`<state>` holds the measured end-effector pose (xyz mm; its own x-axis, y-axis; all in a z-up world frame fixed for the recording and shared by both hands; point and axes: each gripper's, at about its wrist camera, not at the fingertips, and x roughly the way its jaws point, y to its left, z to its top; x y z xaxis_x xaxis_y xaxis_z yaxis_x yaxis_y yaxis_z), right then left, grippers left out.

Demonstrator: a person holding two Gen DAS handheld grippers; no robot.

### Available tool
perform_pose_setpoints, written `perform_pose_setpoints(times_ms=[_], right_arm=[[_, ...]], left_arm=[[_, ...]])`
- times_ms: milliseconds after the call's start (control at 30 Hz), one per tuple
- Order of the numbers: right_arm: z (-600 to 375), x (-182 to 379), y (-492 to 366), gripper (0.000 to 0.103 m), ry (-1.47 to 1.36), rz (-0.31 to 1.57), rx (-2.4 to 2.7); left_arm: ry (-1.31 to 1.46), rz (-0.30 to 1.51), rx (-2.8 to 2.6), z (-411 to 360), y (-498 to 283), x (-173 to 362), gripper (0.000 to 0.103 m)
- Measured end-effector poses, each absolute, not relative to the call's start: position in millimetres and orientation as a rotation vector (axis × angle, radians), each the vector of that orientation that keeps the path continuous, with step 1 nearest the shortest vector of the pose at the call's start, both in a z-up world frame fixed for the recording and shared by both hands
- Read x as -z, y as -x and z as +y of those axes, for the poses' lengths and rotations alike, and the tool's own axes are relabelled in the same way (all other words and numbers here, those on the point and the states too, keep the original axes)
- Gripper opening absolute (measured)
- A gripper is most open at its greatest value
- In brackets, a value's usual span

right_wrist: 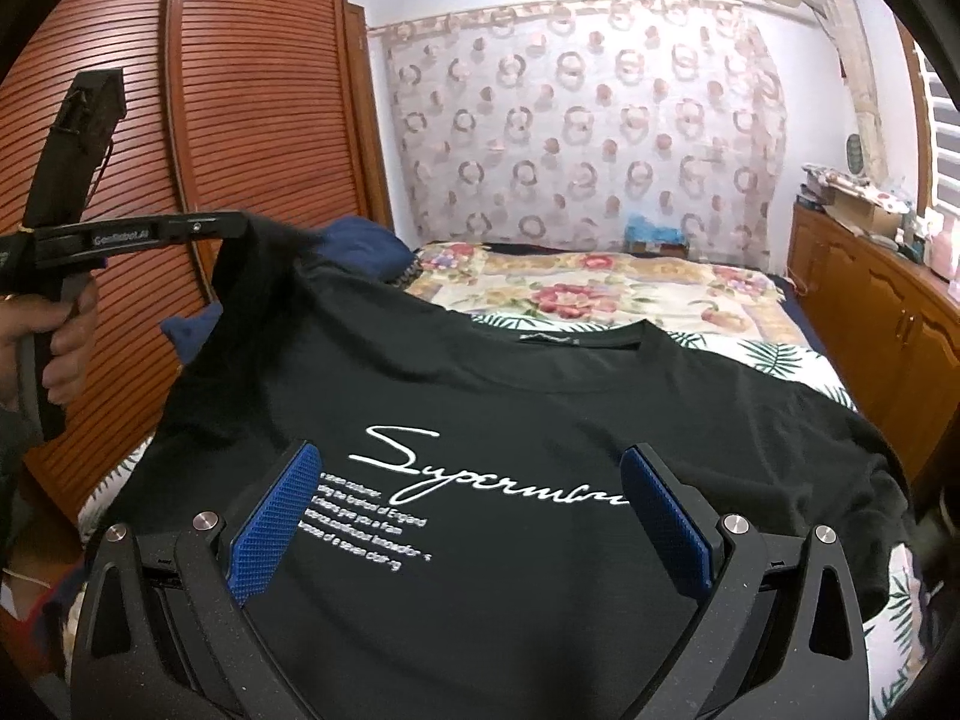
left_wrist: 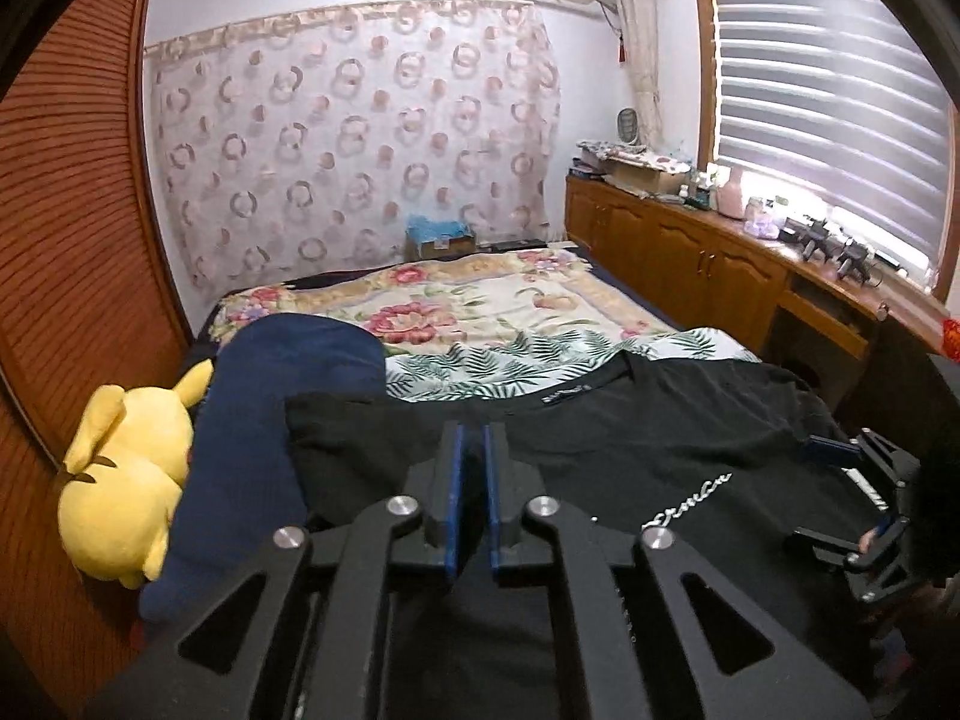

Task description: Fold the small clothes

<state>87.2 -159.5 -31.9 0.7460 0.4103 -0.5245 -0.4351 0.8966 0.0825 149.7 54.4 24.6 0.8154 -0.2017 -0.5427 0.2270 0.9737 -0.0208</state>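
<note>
Black tee [right_wrist: 480,420] flat under my right gripper [right_wrist: 471,516], jaws wide
My left gripper [left_wrist: 474,480] pinches its lifted sleeve; yellow plush [left_wrist: 126,468], navy cloth [left_wrist: 252,420] beside

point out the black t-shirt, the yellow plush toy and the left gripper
black t-shirt [right_wrist: 510,408]: right wrist view, chest above the white script.
yellow plush toy [left_wrist: 123,468]: left wrist view, middle of its body.
left gripper [left_wrist: 473,444]: left wrist view, between its fingertips.
</note>
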Motion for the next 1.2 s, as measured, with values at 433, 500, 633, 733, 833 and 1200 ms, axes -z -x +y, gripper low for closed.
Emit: perform_pose_setpoints(times_ms=[433, 500, 633, 733, 833, 1200], right_arm=[[-124, 32, -110, 0.092, 0.124, 0.519, -0.547], [-113, 34, -123, 0.088, 0.133, 0.525, -0.578], [-85, 38, -150, 0.071, 0.152, 0.564, -0.641], [-62, 45, -176, 0.063, 0.146, 0.623, -0.685], [-43, 55, -201, 0.06, 0.097, 0.694, -0.727], [21, 86, -237, 0.052, 0.047, 0.86, -0.77]], left_arm=[[0.003, 0.548, 0.182, 106, -126, -23, 0.06], [0.017, 0.552, 0.175, 114, -123, -17, 0.063], [0.029, 0.565, 0.15, 127, -118, -6, 0.064], [0.033, 0.579, 0.142, 131, -112, 2, 0.064], [0.034, 0.579, 0.138, 135, -103, 9, 0.065], [0.059, 0.6, 0.139, 141, -87, 30, 0.066]])
